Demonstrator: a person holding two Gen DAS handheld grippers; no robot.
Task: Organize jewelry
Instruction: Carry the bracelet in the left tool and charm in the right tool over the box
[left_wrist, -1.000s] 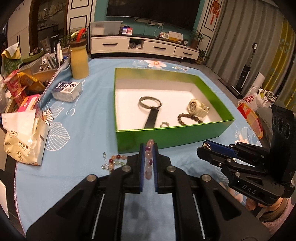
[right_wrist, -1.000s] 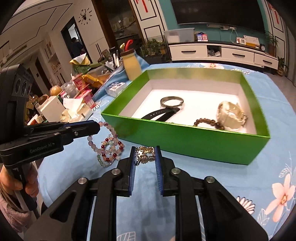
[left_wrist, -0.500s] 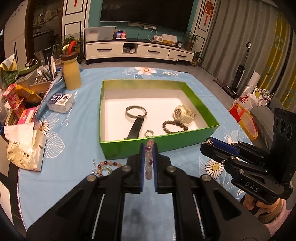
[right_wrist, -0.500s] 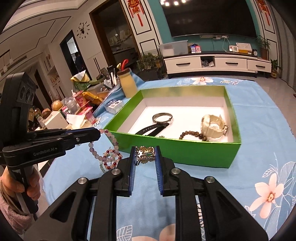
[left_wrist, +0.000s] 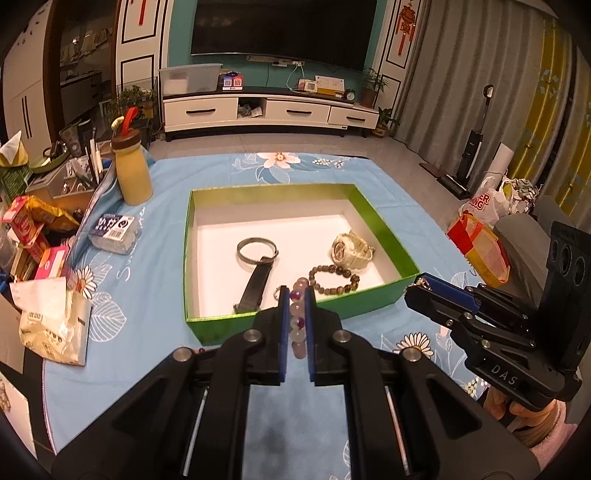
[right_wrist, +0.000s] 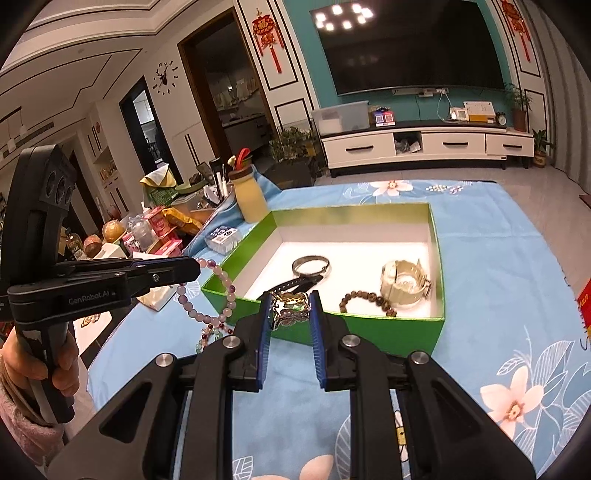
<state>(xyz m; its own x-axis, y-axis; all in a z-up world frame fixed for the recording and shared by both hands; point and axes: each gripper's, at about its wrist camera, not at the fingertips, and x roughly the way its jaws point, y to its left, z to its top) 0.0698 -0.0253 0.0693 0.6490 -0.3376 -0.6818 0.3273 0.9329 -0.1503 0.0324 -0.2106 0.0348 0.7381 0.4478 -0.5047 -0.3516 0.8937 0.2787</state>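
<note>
Left gripper (left_wrist: 295, 295) clamped on pale bead bracelet (left_wrist: 297, 325), right gripper (right_wrist: 290, 306) pinched on small gold-green trinket (right_wrist: 290, 304), both hovering above the counter (right_wrist: 498, 258) with green box (right_wrist: 369, 336) just ahead and below, left slightly nearer.

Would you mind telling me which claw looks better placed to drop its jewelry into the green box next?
Probably the right claw: its metal bracelet hangs at the green box rim, whereas the left claw's bead bracelet dangles beside it.
</note>
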